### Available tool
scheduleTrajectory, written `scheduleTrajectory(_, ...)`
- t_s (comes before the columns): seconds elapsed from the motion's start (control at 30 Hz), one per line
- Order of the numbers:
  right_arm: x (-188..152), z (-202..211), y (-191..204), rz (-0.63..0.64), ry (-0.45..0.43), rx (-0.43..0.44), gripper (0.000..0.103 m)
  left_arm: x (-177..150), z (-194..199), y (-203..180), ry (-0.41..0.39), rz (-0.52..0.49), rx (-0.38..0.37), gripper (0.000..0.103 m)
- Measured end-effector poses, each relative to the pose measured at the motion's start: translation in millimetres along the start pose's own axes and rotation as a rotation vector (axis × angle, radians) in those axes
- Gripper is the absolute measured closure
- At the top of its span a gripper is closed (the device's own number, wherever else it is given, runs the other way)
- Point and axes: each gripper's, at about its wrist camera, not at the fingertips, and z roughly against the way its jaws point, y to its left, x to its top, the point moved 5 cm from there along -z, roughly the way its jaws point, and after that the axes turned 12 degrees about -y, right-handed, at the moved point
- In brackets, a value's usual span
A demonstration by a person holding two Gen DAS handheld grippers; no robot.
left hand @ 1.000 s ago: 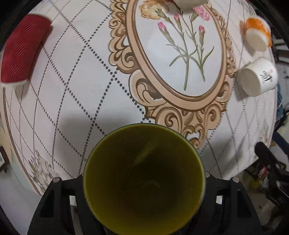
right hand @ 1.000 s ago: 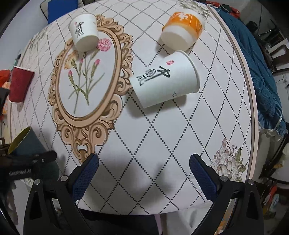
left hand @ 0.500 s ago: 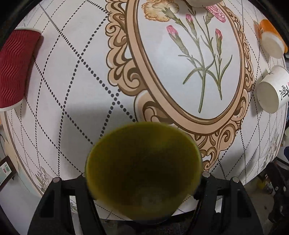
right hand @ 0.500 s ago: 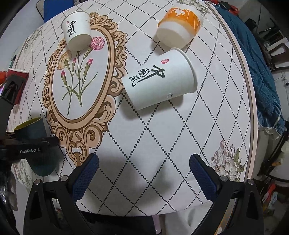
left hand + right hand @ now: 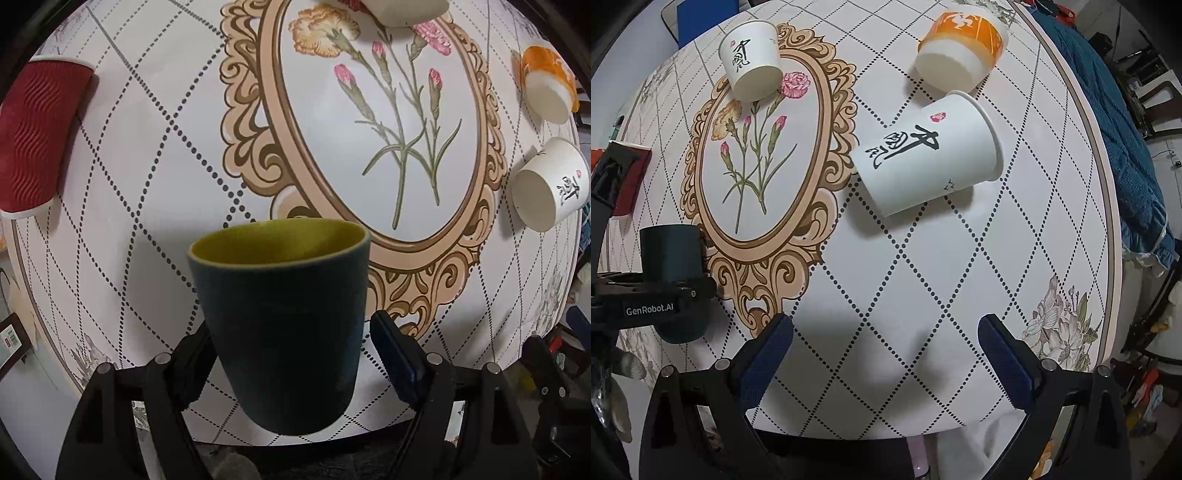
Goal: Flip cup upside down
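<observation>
Between the fingers of the left tool [image 5: 291,354], a dark teal cup [image 5: 280,325] with a yellow-green inside sits pinched at its lower body, above the near edge of the bench [image 5: 147,192]. Its mouth points away toward the bench's ornate flower oval [image 5: 388,122]. The right tool [image 5: 886,354] hangs spread wide with nothing between its blue pads [image 5: 768,350]. On the bench a red ribbed cup [image 5: 37,136], two white lettered cups [image 5: 927,155] [image 5: 751,59] and an orange cup [image 5: 960,48] rest well apart from the teal one.
</observation>
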Motion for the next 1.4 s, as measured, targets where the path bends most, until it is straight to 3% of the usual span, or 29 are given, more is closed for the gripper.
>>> scheduleTrajectory(0.23,-1.0,9.3,15.1,-0.013,-0.014,0.012,0.001,-3.0,37.7,5.4,-0.063,0.027,0.0,0.024)
scheduleTrajectory(0.4,-5.0,28.5,18.7,-0.026,-0.025,0.048,0.001,-15.0,85.6,7.6,-0.163,0.017,0.06,0.024)
scheduleTrajectory(0.6,-16.4,78.0,37.0,-0.016,-0.08,0.114,0.001,-48.1,153.8,14.2,-0.292,0.019,0.1,0.024)
scheduleTrajectory(0.83,-30.0,134.5,58.0,0.017,-0.141,0.167,0.001,-77.1,201.2,43.2,-0.409,0.021,0.109,0.024)
scheduleTrajectory(1.13,-53.1,185.8,86.8,0.035,-0.187,0.211,0.001,-104.2,218.2,71.4,-0.458,0.044,0.095,0.024)
scheduleTrajectory(1.4,-60.8,183.1,119.2,0.032,-0.168,0.214,0.001,-110.2,202.9,124.7,-0.459,0.115,0.089,0.024)
